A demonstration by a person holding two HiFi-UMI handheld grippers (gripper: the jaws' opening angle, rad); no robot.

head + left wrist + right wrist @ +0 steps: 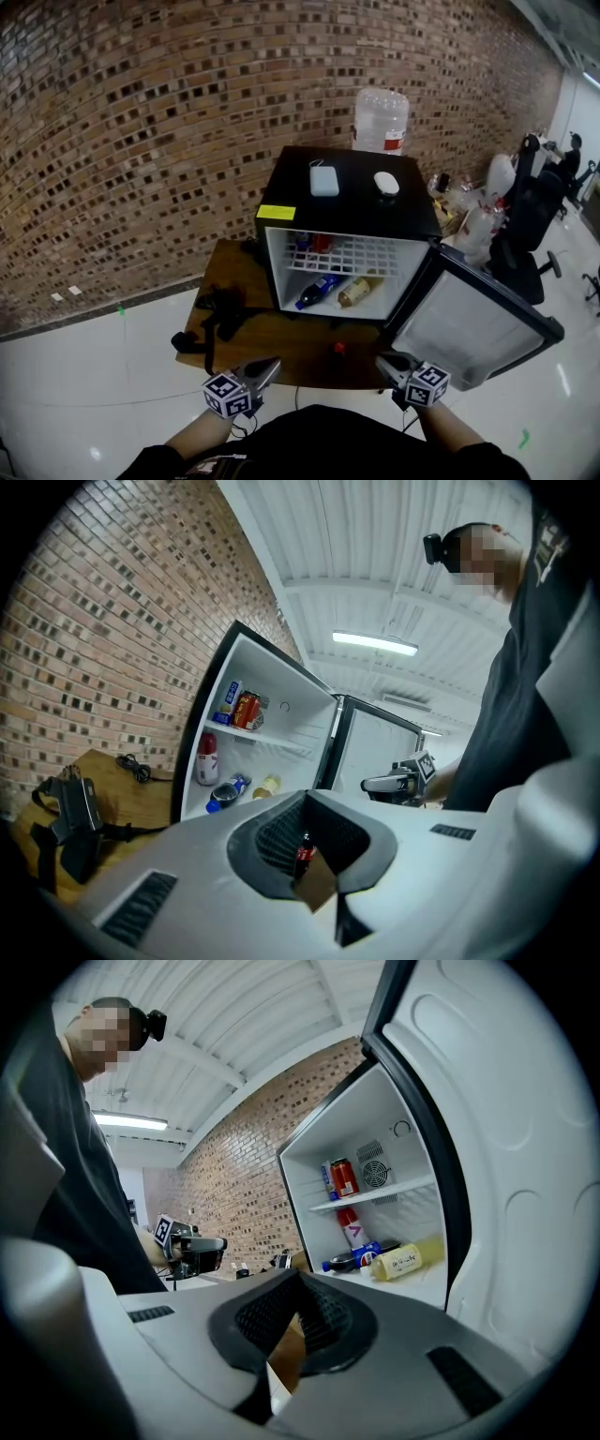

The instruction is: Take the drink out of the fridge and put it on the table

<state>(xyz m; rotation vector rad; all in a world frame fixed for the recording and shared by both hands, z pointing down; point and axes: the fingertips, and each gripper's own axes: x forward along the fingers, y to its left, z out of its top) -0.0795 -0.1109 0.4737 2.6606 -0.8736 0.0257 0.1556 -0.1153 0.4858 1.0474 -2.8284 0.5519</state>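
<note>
A black mini fridge [347, 202] stands open on a wooden table [281, 342], its door [473, 323] swung out to the right. Cans [344, 1177] stand on its top shelf. Below them a blue bottle [317, 290] and a yellow bottle [359, 291] lie on their sides. A small dark bottle with a red cap [339, 349] stands upright on the table in front of the fridge. My left gripper [270, 366] and right gripper [383, 361] hover low at the table's near edge, on either side of that small bottle. Both are shut with nothing in them.
A large water jug [381, 120] stands behind the fridge. Two white items [323, 178] lie on its top. Black gear and cables [220, 314] cover the table's left end. Office chairs and clutter [530, 216] fill the right side, beyond the open door.
</note>
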